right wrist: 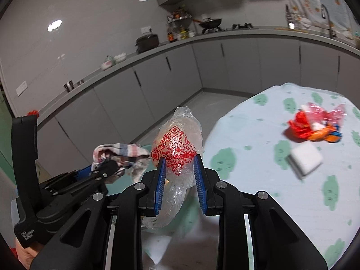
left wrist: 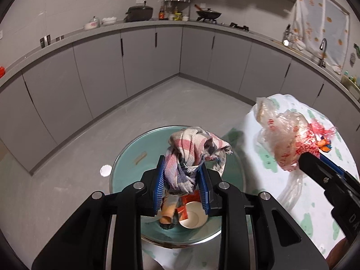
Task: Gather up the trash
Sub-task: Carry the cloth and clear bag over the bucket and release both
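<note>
My left gripper is shut on a crumpled plaid cloth and holds it over a teal bin that contains a paper cup and wrappers. My right gripper is shut on a clear plastic bag with red print, held just right of the bin at the table's edge. The bag and right gripper also show in the left wrist view, the cloth and left gripper in the right wrist view.
A round table with a white and green cloth carries a red and orange wrapper and a white sponge block. Grey kitchen cabinets and a counter with pots run around the room. A white lid lies on the floor.
</note>
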Available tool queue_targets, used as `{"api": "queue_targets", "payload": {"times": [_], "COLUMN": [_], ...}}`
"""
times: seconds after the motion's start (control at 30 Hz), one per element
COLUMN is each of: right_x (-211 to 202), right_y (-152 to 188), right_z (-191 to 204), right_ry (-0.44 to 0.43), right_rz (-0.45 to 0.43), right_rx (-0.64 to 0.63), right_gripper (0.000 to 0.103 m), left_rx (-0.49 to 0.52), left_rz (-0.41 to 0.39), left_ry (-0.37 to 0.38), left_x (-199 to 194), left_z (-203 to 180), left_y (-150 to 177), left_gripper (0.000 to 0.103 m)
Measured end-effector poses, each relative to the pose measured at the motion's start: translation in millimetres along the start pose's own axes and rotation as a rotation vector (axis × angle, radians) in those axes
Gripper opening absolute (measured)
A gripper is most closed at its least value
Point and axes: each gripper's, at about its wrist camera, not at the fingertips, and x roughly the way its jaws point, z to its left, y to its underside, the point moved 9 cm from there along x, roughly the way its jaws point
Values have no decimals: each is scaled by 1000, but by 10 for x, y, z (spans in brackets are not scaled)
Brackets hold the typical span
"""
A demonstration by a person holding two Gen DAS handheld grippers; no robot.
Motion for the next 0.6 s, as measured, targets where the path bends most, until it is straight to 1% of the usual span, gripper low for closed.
{"api": "queue_targets", "payload": {"times": [0.13, 0.37, 0.5, 0.53, 0.6], "right_x": [178, 474, 603, 629, 689], "right_y": [43, 109, 129, 144, 173], "right_z": [139, 255, 315, 328, 318], "right_ry": [-17, -25, -45, -53, -63], "right_rz": [31, 78, 99, 106, 116], "right_rx": [-19, -28, -34, -35, -37], "right_gripper": [26, 26, 26, 27, 36], "left_rx": [-16, -34, -38, -37, -36], "left_rz": [28, 62, 77, 79, 85], "left_ry": [-17, -40, -54, -59, -68], "left_x": [131, 329, 426, 453, 488], "left_z": [106, 216, 273, 282, 290], "left_y": [49, 121, 126, 131, 137], "left_gripper": [28, 28, 28, 28, 31]}}
